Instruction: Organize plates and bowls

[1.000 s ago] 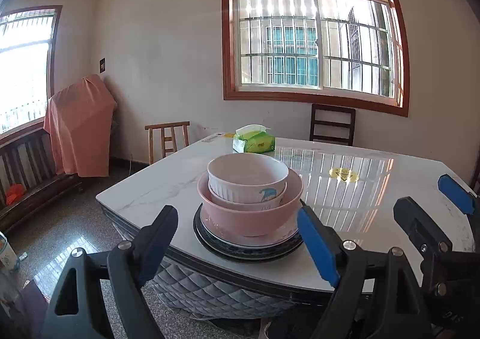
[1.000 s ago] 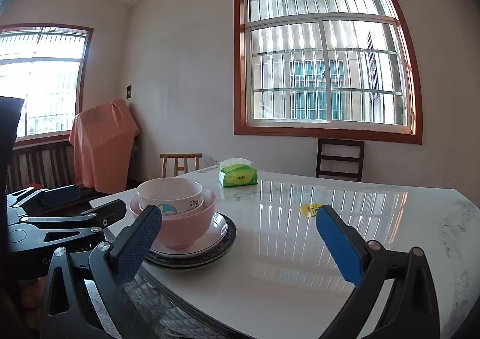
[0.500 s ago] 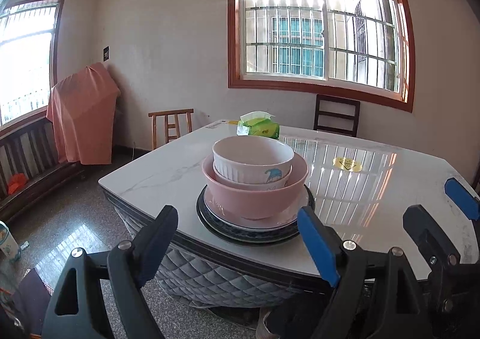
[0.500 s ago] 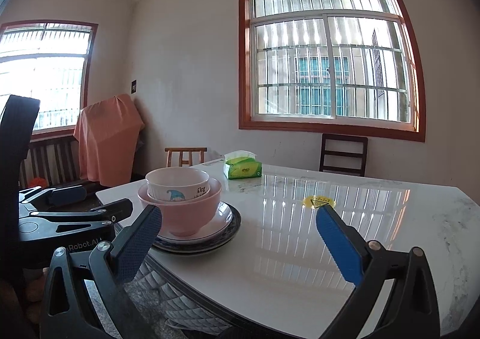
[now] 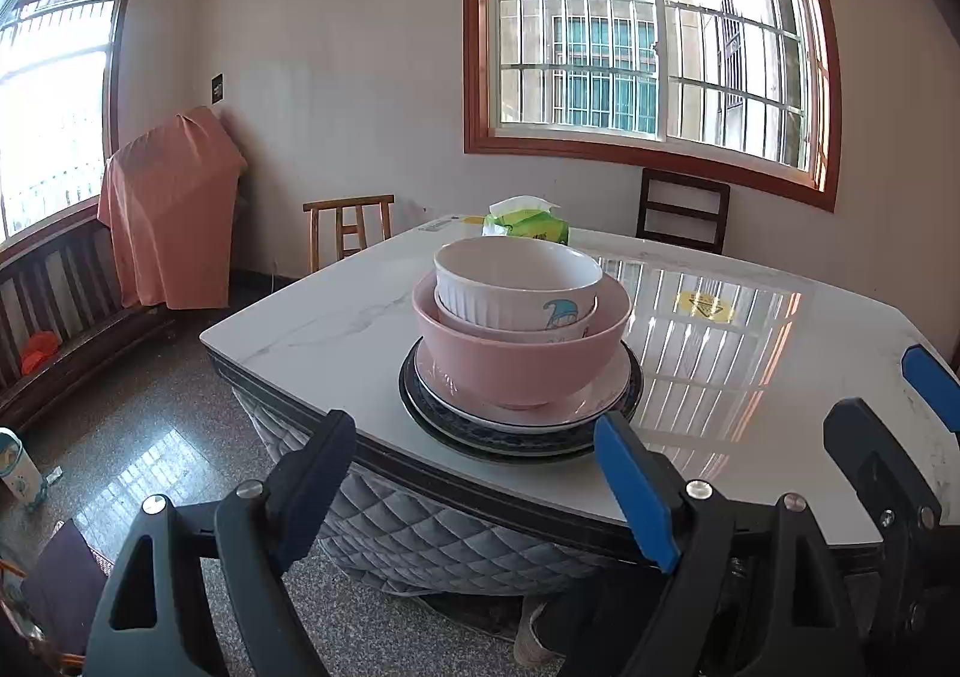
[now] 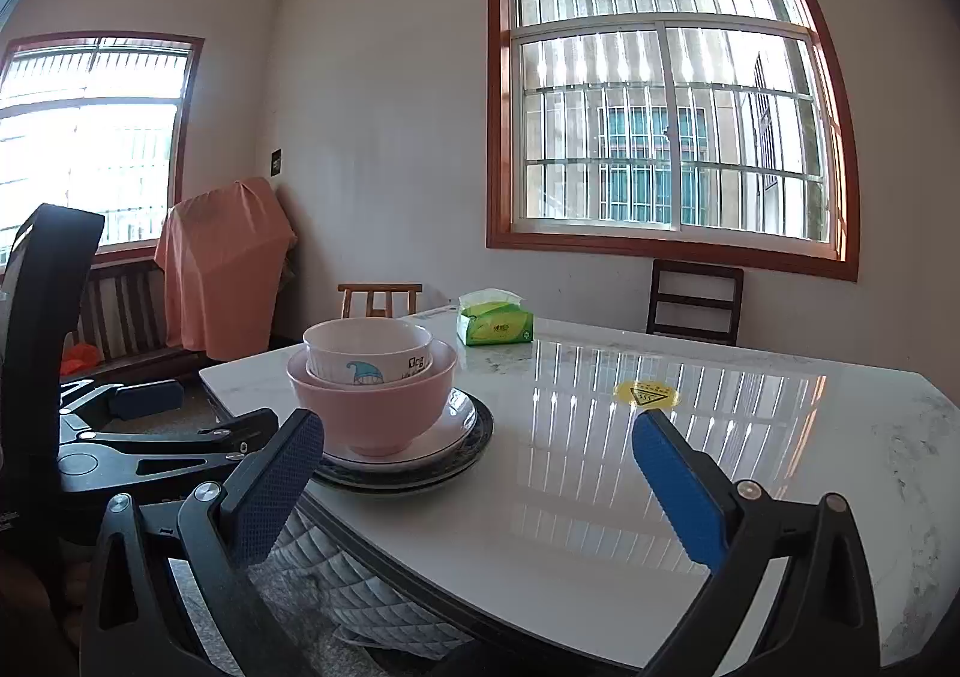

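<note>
white bowl [image 5: 517, 281] inside pink bowl [image 5: 521, 359]

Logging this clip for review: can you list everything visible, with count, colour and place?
white bowl: 1, white with blue figure, nested in pink bowl
pink bowl: 1, pink, on the plates
plates: at least 2, white over dark-rimmed, near table corner
tissue pack: 1, green, far table edge
sticker: 1, yellow, tabletop
table: 1, white marble
chairs: 2, wooden, by wall
cloth: 1, orange, draped by the side window
left gripper: open, empty
right gripper: open, empty
</note>
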`<action>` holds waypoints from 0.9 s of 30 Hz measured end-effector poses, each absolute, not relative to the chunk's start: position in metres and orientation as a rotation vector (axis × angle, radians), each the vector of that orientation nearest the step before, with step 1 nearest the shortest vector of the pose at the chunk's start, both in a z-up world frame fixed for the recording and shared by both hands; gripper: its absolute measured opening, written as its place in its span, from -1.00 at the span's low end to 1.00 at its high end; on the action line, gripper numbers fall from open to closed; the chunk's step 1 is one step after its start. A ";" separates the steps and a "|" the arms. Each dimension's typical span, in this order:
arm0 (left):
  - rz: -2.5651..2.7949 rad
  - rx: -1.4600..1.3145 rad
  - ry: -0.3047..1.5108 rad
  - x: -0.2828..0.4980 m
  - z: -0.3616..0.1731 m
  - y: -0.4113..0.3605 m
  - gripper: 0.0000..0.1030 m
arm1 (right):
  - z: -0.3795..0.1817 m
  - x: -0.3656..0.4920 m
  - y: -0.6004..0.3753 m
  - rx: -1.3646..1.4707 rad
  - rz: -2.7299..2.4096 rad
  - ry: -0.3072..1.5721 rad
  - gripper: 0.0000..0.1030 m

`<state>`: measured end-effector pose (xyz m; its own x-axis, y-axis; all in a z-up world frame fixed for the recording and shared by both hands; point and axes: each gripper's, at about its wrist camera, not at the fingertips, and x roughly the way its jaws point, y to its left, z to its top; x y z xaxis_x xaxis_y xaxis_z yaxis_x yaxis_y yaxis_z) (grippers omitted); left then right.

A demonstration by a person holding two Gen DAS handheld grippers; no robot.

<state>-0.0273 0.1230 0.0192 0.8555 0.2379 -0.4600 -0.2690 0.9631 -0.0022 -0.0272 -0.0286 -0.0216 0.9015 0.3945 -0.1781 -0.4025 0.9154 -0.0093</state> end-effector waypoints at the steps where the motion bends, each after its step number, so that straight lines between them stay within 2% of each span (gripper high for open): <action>1: 0.268 -0.066 0.475 -0.027 0.019 0.122 0.63 | -0.022 -0.027 -0.029 -0.046 0.413 0.180 0.98; 27: 0.263 -0.040 0.514 -0.021 0.010 0.109 0.63 | -0.029 -0.021 -0.044 -0.016 0.417 0.243 0.98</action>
